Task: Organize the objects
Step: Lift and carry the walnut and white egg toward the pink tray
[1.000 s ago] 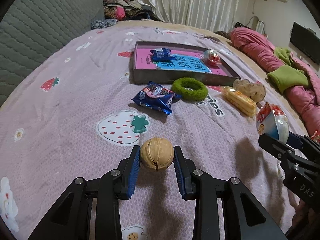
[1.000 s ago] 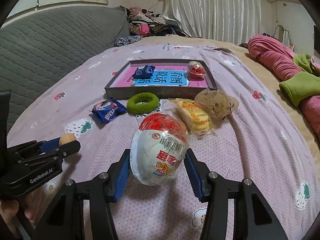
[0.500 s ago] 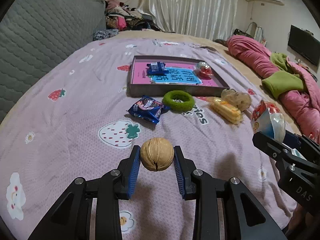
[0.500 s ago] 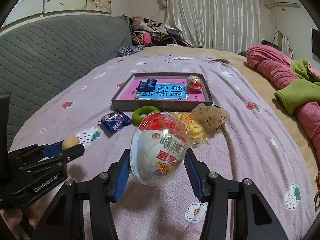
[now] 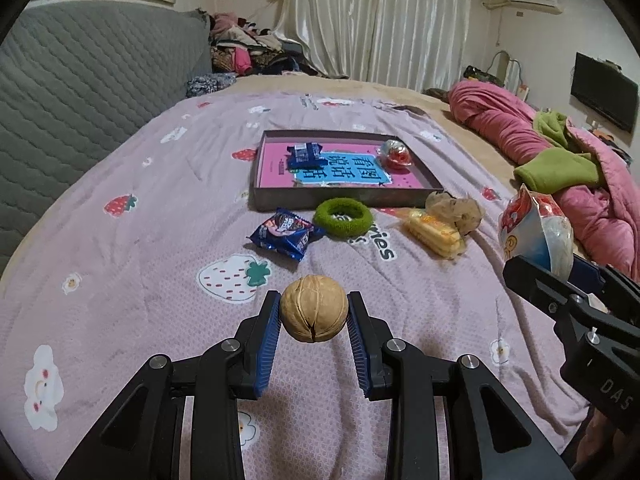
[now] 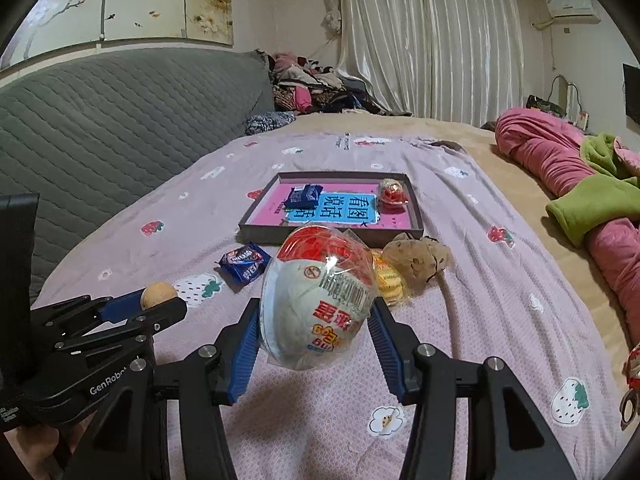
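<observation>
My left gripper (image 5: pixel 313 312) is shut on a tan walnut (image 5: pixel 313 309) and holds it above the bed. My right gripper (image 6: pixel 316 316) is shut on a wrapped white and red egg toy (image 6: pixel 318 298), also lifted; it also shows in the left wrist view (image 5: pixel 536 232). The walnut also shows in the right wrist view (image 6: pixel 158 294). A shallow grey tray (image 5: pixel 344 196) with a pink floor lies further ahead and holds a blue packet (image 5: pixel 305 154) and a small red wrapped toy (image 5: pixel 396 154).
In front of the tray lie a blue snack packet (image 5: pixel 285 233), a green hair ring (image 5: pixel 342 217), a yellow biscuit pack (image 5: pixel 434 232) and a brown crumpled item (image 5: pixel 456 208). A grey quilted headboard (image 5: pixel 72 92) is on the left. Pink and green bedding (image 5: pixel 560 160) is piled on the right.
Both grippers have risen and drawn back with their objects still held. The tray and loose items look smaller and farther away.
</observation>
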Demonstrator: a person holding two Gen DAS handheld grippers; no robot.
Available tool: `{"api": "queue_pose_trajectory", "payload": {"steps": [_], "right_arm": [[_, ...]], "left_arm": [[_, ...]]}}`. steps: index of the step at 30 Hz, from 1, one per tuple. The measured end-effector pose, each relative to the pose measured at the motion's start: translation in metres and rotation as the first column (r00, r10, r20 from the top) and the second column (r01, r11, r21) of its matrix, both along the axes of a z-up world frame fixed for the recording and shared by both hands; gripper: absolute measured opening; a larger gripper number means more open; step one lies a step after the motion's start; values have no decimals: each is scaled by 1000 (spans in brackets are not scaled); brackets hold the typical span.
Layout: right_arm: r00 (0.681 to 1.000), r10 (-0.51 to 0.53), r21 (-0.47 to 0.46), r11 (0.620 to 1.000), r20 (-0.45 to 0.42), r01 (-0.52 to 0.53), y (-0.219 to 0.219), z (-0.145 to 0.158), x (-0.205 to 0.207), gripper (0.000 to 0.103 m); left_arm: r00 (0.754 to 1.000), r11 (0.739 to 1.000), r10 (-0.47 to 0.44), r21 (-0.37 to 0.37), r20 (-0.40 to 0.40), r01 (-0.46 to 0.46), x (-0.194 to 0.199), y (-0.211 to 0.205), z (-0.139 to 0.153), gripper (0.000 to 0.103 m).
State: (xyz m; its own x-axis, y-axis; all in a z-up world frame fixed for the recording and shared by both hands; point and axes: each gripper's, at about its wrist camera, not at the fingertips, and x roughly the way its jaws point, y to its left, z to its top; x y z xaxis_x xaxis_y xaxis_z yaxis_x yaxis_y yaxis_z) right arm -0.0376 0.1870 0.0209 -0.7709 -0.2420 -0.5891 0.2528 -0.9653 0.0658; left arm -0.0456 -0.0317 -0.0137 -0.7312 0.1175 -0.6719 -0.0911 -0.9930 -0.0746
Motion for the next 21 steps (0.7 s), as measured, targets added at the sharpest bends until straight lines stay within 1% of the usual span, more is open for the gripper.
{"api": "queue_pose_trajectory", "payload": {"steps": [14, 21], "right_arm": [[999, 8, -14, 1000, -37, -9, 5, 10, 2, 53], [999, 16, -4, 1000, -43, -16, 6, 14, -3, 53]], "left_arm": [[1000, 1000, 3, -4, -29, -3, -2, 3, 16, 34], [999, 1000, -3, -13, -42, 3, -6, 6, 23, 34]]}}
